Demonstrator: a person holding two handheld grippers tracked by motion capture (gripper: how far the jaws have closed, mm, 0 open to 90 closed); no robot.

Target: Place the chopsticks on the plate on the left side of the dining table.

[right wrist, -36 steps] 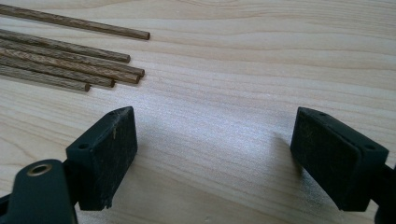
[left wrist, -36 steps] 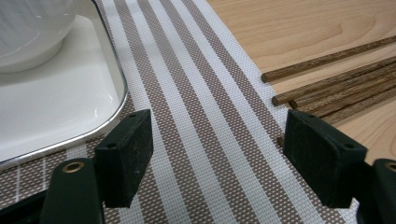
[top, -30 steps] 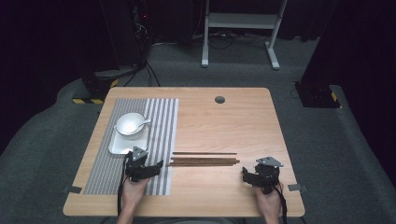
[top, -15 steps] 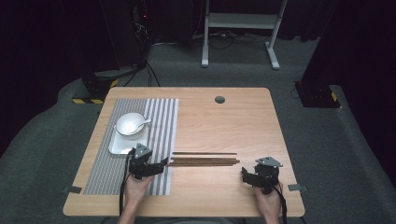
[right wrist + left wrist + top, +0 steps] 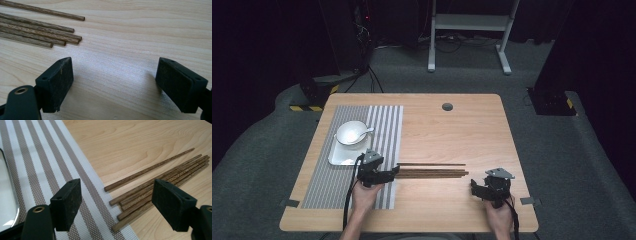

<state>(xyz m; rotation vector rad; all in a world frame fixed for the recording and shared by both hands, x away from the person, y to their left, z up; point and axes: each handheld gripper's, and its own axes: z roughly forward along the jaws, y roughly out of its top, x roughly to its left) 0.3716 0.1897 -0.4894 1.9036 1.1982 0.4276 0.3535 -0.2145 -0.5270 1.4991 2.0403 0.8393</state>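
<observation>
I'm lining the left gripper (image 5: 393,171), jaws wide apart and empty, onto the near ends of the chopsticks (image 5: 160,180), lying mid-table at its 3 o'clock. Likely next: pinch one stick. Right gripper (image 5: 476,186) idling open; placemat (image 5: 332,172) edge underneath, bare wood towards 12.

Both forearms enter from the bottom edge. Left hand-held gripper (image 5: 391,173) low over the counter (image 5: 447,135), pointing right, jaws wide apart, nothing between them. Right hand-held gripper (image 5: 475,186) low, pointing left, jaws spread wide, holding nothing. Grippers well apart.
</observation>
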